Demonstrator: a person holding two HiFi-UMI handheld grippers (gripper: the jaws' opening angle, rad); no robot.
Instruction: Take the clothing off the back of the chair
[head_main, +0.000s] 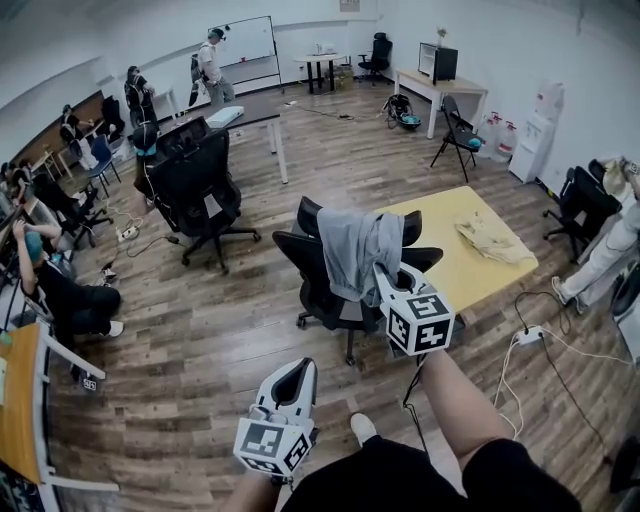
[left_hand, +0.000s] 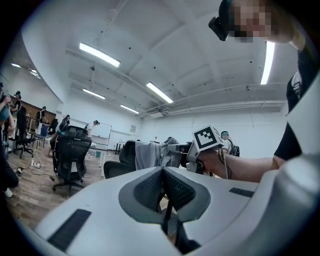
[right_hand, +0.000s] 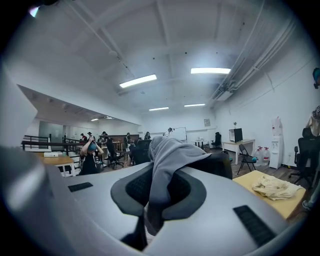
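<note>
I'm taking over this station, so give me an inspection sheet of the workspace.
Surface: wooden floor; yellow table beside the black chair.
Job's things: grey garment draped over the back of the black chair.
Clutter: beige cloth crumpled on the yellow table.
Grippers: right gripper shut on the grey garment; left gripper shut, empty.
Cables: power strip with white cables on the floor right of the table.
Surroundings: people and office chairs at left; whiteboard at the far end.

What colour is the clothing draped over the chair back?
Grey clothing; the head view shows it best.
</note>
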